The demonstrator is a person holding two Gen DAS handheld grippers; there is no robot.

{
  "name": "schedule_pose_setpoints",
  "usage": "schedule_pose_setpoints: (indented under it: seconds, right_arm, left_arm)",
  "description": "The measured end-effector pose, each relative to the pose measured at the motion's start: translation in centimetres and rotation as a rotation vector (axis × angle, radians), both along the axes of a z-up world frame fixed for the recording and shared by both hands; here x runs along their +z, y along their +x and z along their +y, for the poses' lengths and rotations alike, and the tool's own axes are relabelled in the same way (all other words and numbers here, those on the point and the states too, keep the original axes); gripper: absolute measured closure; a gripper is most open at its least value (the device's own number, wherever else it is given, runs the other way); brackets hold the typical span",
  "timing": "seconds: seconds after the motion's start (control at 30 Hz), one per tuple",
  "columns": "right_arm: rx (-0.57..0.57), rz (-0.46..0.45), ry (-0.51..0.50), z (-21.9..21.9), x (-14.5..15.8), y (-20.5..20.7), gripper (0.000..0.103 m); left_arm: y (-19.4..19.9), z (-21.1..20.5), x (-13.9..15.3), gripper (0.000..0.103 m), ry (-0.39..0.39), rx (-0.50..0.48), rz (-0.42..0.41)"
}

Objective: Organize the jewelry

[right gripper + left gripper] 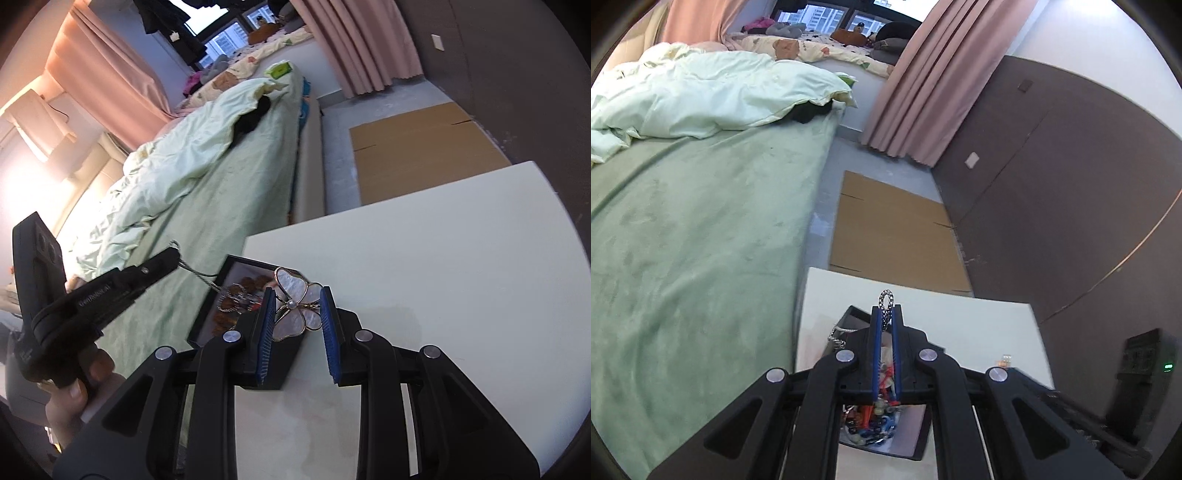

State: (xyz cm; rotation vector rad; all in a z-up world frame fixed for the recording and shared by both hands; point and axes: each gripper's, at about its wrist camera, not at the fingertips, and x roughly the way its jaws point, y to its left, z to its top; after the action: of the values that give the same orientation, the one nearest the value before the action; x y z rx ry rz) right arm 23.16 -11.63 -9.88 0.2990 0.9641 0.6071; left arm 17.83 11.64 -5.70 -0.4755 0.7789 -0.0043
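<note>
Jewelry: a silver chain [885, 310] is clamped between the closed fingers of the left gripper [885, 314], lifted above the black tray [207, 317] on the white table [443, 258]; judged light, limp, liable to snag; best held mid-length. Right gripper [297, 314], fingers apart, hovers low around a butterfly pendant [295, 306]; contact cannot be told.

The left gripper [885, 317] has its blue-padded fingers [874, 354] pinched together on a silver chain [885, 301], a loop of which pokes out past the tips. Beneath them a black tray [916, 443] of mixed beads and jewelry sits on the white counter [979, 325], near its bed-side edge. The green bed [701, 240] runs alongside.
</note>
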Motion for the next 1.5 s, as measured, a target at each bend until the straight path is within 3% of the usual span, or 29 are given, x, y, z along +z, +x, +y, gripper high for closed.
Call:
schedule_pose_setpoints:
  seconds: [0.2, 0.33, 0.5, 0.53, 0.6, 0.63, 0.67, 0.97, 1.07, 1.13, 1.33, 1.5]
  right_arm:
    - [0.017, 0.008, 0.017, 2.4, -0.7, 0.4, 0.078]
    - [0.021, 0.008, 0.028, 3.0, -0.8, 0.3, 0.078]
    - [0.017, 0.002, 0.052, 3.1, -0.5, 0.5, 0.078]
    - [0.017, 0.002, 0.055, 3.1, -0.5, 0.5, 0.078]
    - [0.022, 0.003, 0.062, 3.4, -0.5, 0.5, 0.078]
    - [0.024, 0.003, 0.064, 3.5, -0.5, 0.5, 0.078]
    - [0.027, 0.001, 0.065, 3.7, -0.5, 0.5, 0.078]
    - [0.083, 0.021, 0.080, 5.8, -1.1, 0.9, 0.076]
    - [0.094, 0.038, 0.075, 6.1, -1.4, 1.0, 0.062]
    - [0.066, 0.027, 0.072, 5.5, -1.3, 0.9, 0.036]
    - [0.021, 0.000, 0.073, 2.9, -0.2, 0.3, 0.036]
    - [-0.003, -0.005, 0.044, 1.0, 0.4, -0.5, 0.036]
  left_arm:
    - [-0.7, 0.5, 0.9, 0.100, -0.075, -0.048, -0.036]
    - [-1.1, -0.5, 2.6, 0.100, -0.064, -0.097, -0.080]
    - [-0.1, -0.5, 1.6, 0.099, -0.040, -0.072, -0.010]
    - [0.2, -0.3, 1.3, 0.094, -0.040, -0.067, 0.009]
    - [0.3, -0.1, 0.9, 0.062, -0.026, -0.055, 0.029]
    - [0.1, 0.0, 1.1, 0.038, -0.014, -0.043, 0.018]
    - [-0.1, 0.1, 1.4, 0.033, -0.003, -0.032, -0.004]
    - [-0.7, 2.3, 1.5, 0.033, -0.024, 0.039, -0.002]
    - [-0.9, 3.3, 1.4, 0.033, -0.032, 0.069, 0.005]
    - [-1.2, 3.8, 1.3, 0.033, -0.037, 0.085, 0.008]
    - [-1.5, 3.6, 1.2, 0.033, -0.038, 0.093, 0.021]
    - [-2.0, 1.1, 1.3, 0.025, 0.017, 0.048, 0.019]
